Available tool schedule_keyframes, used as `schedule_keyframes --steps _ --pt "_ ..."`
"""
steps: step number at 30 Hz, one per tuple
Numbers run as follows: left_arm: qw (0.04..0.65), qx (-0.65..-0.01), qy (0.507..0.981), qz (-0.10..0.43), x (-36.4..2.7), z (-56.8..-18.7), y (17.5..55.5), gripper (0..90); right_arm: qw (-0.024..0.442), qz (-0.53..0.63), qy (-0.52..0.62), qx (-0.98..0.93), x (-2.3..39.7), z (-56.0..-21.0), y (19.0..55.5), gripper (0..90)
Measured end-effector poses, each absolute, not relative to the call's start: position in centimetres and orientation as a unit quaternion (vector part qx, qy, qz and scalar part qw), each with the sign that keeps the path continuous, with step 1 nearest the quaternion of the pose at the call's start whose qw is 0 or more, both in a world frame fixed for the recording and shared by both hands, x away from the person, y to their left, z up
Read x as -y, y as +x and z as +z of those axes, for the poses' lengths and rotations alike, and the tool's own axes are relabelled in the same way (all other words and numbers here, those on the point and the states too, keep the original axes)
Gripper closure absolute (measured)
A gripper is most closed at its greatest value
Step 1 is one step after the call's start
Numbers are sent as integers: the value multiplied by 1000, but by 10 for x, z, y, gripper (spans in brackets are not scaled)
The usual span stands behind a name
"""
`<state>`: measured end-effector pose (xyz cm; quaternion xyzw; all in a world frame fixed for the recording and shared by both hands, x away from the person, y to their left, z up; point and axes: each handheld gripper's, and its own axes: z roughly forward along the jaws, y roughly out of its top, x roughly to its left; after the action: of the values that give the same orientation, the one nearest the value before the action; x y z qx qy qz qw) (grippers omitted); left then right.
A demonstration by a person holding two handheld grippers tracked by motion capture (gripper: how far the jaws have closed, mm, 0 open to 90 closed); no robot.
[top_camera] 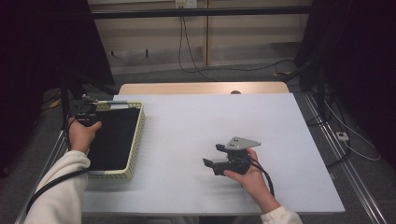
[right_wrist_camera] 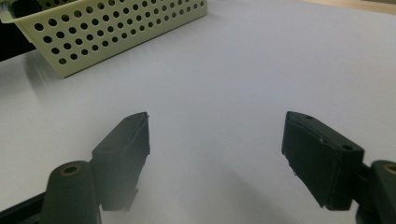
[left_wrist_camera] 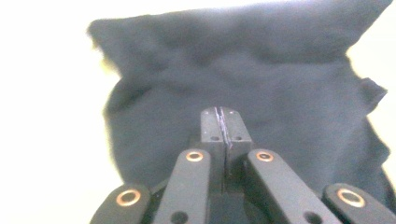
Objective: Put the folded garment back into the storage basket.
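Dark navy crumpled cloth [left_wrist_camera: 243,70] seen lying in pale yellow perforated plastic basket [top_camera: 136,140] at left edge of white table [top_camera: 280,140]; not yet lifted out

Left gripper [left_wrist_camera: 223,122] pressed together, nothing pinched

Right gripper [right_wrist_camera: 215,140] spread, idle over table middle

Left gripper [left_wrist_camera: 223,125] fingers together; right gripper [right_wrist_camera: 217,154] fingers apart.

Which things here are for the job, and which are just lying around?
For the job:
- black cloth
- yellow basket holding it
- left gripper, shut, over the cloth
- right gripper, open, above the table

Just lying around:
- cables on the floor behind
- white plug at right
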<state>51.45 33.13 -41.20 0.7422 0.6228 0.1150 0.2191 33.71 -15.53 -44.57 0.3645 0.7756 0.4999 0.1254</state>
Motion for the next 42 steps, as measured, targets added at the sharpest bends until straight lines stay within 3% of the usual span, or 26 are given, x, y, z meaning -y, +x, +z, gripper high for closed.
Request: schedule_keyframes --steps 9,13,16,24,35,42 --pt "207 -642 732 93 -342 -437 510 900 126 502 363 -775 154 -445 336 240" --pt "180 -632 746 111 -339 -436 518 900 126 501 366 -774 155 -446 337 241" --pt "151 -613 760 154 -335 -437 525 900 125 498 366 -776 155 -447 337 241" --pt "188 -631 742 122 -346 -436 529 900 122 503 371 -771 157 -447 338 241" --pt "192 -638 735 124 -344 -436 530 900 128 508 369 -768 159 -443 336 241" --pt "211 -635 732 125 -348 -419 520 829 132 510 373 -764 166 -440 336 241"
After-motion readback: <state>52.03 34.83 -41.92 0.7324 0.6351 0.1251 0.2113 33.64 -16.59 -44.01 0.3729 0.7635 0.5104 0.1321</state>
